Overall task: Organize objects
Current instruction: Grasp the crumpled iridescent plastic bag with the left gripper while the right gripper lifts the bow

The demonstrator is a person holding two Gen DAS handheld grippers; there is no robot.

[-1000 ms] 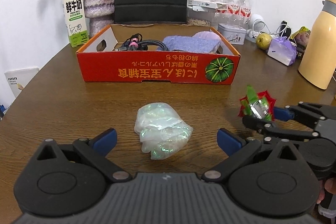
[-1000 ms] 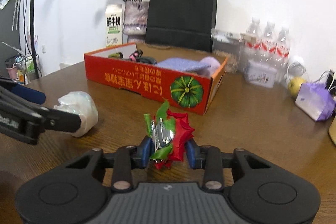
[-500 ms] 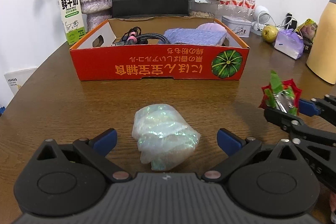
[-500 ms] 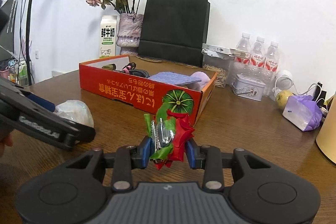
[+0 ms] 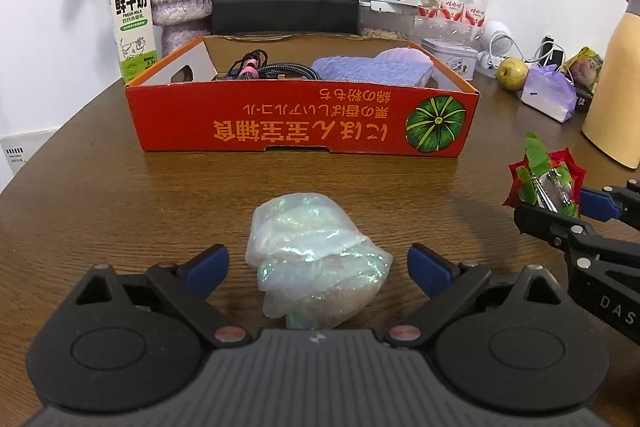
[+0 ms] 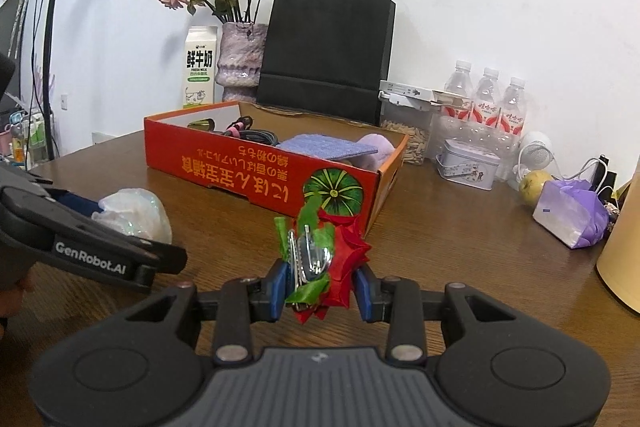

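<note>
The left tool (image 5: 318,267) is closing on the iridescent bag (image 5: 316,259) lying on the bench (image 5: 120,195), pads not yet touching; its slick film could slip free. The right tool (image 6: 320,287) clamps a red flower clip (image 6: 324,259) before the red box (image 6: 256,171), which it might clip

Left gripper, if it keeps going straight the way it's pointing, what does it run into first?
Most likely the iridescent plastic bundle, which already lies on the table between the closing, not yet touching fingers of the left gripper. Beyond it stands the red box, though depth is hard to judge.
</note>
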